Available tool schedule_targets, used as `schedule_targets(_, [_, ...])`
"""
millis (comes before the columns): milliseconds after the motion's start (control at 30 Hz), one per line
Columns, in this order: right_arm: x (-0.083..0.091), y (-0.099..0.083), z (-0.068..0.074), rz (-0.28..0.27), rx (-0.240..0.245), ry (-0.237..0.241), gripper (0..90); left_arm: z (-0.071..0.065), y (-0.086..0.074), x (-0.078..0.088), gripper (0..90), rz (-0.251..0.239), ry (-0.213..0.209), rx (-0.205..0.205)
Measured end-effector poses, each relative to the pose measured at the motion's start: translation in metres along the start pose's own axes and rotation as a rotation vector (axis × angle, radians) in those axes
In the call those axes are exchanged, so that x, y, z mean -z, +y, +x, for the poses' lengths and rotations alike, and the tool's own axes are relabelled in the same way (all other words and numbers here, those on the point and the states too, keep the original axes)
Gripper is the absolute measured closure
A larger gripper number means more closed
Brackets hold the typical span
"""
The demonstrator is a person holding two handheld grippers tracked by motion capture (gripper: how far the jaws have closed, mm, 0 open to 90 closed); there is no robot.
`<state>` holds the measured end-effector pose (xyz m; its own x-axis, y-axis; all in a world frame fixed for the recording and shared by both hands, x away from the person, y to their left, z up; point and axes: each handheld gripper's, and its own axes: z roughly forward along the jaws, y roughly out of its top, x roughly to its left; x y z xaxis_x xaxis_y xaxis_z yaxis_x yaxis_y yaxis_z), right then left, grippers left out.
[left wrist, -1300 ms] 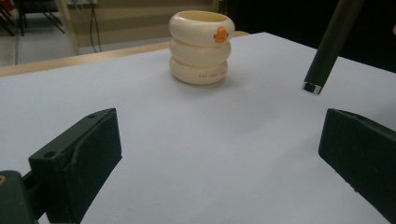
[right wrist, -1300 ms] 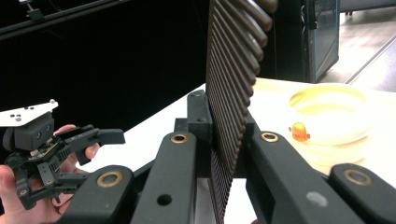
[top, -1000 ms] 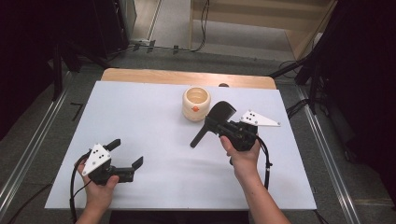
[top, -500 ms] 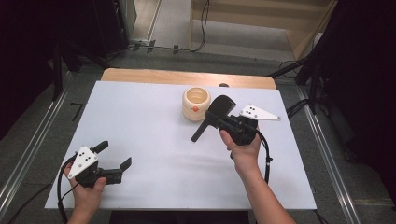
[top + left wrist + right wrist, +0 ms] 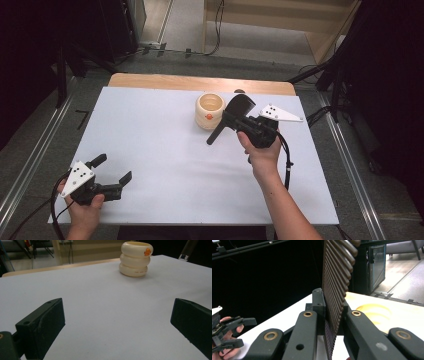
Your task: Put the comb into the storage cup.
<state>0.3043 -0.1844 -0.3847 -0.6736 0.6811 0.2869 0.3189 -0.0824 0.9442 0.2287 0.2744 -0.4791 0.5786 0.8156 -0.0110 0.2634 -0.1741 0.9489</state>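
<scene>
Right gripper (image 5: 235, 117) clamping black slotted spatula (image 5: 231, 116), beside cream cup (image 5: 210, 111)

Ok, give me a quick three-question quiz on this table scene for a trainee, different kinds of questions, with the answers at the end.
1. True or false: the left gripper holds the cream holder.
2. Multiple choice: the right gripper is A) open and bare, B) shut on the black comb, C) shut on a spoon.
3. Fill in: the cream holder stands on the ____ tabletop, close to the comb's broad end.

Key
1. False: its jaws stand wide apart over bare tabletop, near the front left corner, far from the holder.
2. B: the ridged comb is pinched between the two jaws.
3. White.
</scene>
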Motion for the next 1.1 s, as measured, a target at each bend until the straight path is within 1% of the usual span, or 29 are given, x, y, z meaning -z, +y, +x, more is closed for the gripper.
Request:
schedule_targets(100, [-0.001,0.002,-0.002,-0.002,0.002,-0.007,82.3,0.003,-0.002,0.002,0.0,0.000,0.000,0.004])
schedule_targets(200, [-0.001,0.004,-0.004,-0.006,0.007,-0.013,82.3,0.006,-0.004,0.002,0.0,-0.012,-0.002,0.033])
schedule_targets(267, [-0.002,0.006,-0.004,-0.011,0.005,-0.017,82.3,0.007,-0.006,0.001,0.0,-0.009,0.002,0.038])
schedule_targets(333, [-0.004,0.007,-0.005,-0.014,0.010,-0.016,82.3,0.005,-0.006,0.000,0.0,-0.005,0.002,0.033])
schedule_targets(400, [-0.005,0.008,-0.006,-0.019,0.009,-0.022,82.3,0.003,-0.007,0.000,0.0,-0.003,0.003,0.017])
schedule_targets(500, [-0.008,0.010,-0.007,-0.019,0.002,-0.021,82.3,0.002,-0.007,0.000,0.0,-0.007,0.004,0.014])
schedule_targets(700, [-0.014,0.015,-0.011,-0.024,-0.002,-0.031,82.3,0.003,-0.008,0.000,0.0,-0.015,0.006,0.025])
schedule_targets(867, [-0.019,0.019,-0.014,-0.019,0.013,-0.042,82.3,0.002,-0.008,0.000,0.0,-0.016,0.007,0.027])
schedule_targets(1100, [-0.022,0.026,-0.019,-0.019,0.012,-0.051,82.3,0.002,-0.008,0.000,0.0,-0.020,0.008,0.031])
